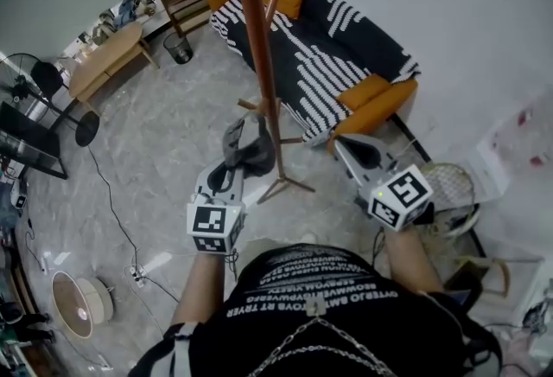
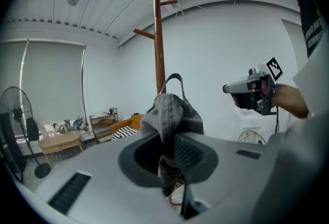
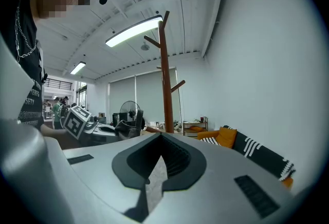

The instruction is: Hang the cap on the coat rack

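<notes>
Left gripper view shows your left gripper (image 2: 167,164) pinching the grey cap (image 2: 172,115) tight; the coat rack (image 2: 159,48) stands straight ahead, its pegs (image 2: 145,34) higher up.

A tall brown wooden coat rack (image 1: 257,38) is stood straight ahead, close by the grey cloth cap (image 1: 249,149). Its short pegs (image 2: 145,33) are stuck out up high, with open air around them. A black-and-white striped sofa with orange cushions (image 1: 346,47) is set behind. Bare grey floor (image 1: 164,150) is left free on the left.
</notes>
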{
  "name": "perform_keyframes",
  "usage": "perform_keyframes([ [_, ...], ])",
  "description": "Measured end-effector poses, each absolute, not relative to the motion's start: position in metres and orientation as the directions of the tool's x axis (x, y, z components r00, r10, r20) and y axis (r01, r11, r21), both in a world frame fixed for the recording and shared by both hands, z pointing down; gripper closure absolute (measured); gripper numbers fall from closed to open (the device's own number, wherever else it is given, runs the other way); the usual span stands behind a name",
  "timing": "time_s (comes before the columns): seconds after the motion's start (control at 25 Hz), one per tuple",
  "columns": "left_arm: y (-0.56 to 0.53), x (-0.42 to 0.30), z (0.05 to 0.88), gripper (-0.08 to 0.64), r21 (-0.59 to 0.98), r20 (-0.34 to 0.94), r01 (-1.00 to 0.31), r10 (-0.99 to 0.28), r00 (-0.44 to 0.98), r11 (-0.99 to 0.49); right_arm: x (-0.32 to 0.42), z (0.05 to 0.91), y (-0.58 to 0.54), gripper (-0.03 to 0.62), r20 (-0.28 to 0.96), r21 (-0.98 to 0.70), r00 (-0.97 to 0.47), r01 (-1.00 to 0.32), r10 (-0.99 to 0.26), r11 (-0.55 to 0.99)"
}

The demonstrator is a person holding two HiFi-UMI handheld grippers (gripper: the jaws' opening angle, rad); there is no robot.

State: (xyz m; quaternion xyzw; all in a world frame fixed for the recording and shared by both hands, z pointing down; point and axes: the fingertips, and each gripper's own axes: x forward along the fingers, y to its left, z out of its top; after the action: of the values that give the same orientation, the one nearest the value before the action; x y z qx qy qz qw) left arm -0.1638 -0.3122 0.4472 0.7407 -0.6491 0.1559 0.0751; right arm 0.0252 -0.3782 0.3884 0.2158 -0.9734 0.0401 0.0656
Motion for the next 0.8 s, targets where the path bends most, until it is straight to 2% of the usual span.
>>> perform_keyframes([
  [0.44,-0.337,-0.174,0.470,0.526,-0.093,0.383,-0.981,-0.916,0.122,-0.170,0.003,0.416,-0.405,0.591,0.172,-0.100,-0.900,-0.419,-0.399,0.902],
  [0.8,-0.368,-0.183,0.488,0.526,-0.086,0.418,-0.961,-0.885,0.204,-0.263,-0.021,0.418,-0.428,0.591,0.187,-0.108,-0.879,-0.462,-0.439,0.880],
])
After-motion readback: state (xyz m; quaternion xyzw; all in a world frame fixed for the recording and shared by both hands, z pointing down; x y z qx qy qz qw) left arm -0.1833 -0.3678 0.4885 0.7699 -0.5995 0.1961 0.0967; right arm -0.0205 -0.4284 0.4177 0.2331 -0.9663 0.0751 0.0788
